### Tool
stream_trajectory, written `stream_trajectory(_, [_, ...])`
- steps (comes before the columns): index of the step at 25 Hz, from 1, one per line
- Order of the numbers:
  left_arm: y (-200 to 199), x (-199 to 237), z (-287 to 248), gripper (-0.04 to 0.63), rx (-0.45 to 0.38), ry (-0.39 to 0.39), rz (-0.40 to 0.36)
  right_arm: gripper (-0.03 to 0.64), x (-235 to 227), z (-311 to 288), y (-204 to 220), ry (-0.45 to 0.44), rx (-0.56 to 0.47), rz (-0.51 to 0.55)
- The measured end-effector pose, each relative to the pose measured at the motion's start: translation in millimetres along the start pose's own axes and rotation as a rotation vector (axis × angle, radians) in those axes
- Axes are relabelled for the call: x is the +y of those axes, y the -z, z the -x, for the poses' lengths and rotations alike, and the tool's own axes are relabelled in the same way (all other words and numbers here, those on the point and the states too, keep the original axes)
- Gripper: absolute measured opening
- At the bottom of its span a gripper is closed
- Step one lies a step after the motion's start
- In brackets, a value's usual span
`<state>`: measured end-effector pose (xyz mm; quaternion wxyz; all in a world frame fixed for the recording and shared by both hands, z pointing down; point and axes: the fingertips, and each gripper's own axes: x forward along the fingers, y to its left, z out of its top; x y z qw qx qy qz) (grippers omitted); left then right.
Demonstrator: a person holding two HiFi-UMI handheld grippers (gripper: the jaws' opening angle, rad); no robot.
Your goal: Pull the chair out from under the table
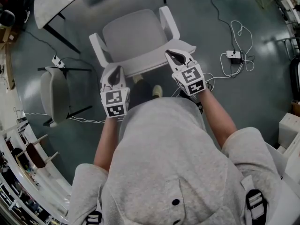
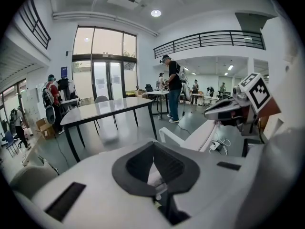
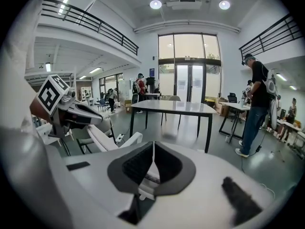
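The light grey armchair (image 1: 136, 34) stands on the floor, out from the grey table (image 1: 61, 3), its backrest edge nearest me. My left gripper (image 1: 116, 71) sits at the left end of that backrest edge and my right gripper (image 1: 172, 55) at the right end. Both are shut, pads meeting at the tips, and I see nothing pinched between them. In the left gripper view the jaws (image 2: 153, 144) point over the chair's armrest (image 2: 164, 133) toward the table (image 2: 105, 109). The right gripper view shows its jaws (image 3: 153, 144) likewise closed, with the table (image 3: 171, 106) ahead.
A second grey chair (image 1: 54, 95) stands on the left. Cables and a power strip (image 1: 233, 55) lie on the floor to the right, a white box (image 1: 290, 125) beyond. Shelving (image 1: 28, 172) runs along the lower left. People stand far behind the table (image 2: 174, 87).
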<state>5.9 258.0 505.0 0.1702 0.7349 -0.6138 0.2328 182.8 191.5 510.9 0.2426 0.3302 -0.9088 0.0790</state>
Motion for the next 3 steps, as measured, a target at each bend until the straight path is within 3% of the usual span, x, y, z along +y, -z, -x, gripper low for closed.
stream_trajectory(3, [1.5,-2.9,-1.4,0.017,0.009,0.008,-0.015,0.032,-0.6,1.1,0.6,-0.001,-0.002,0.001])
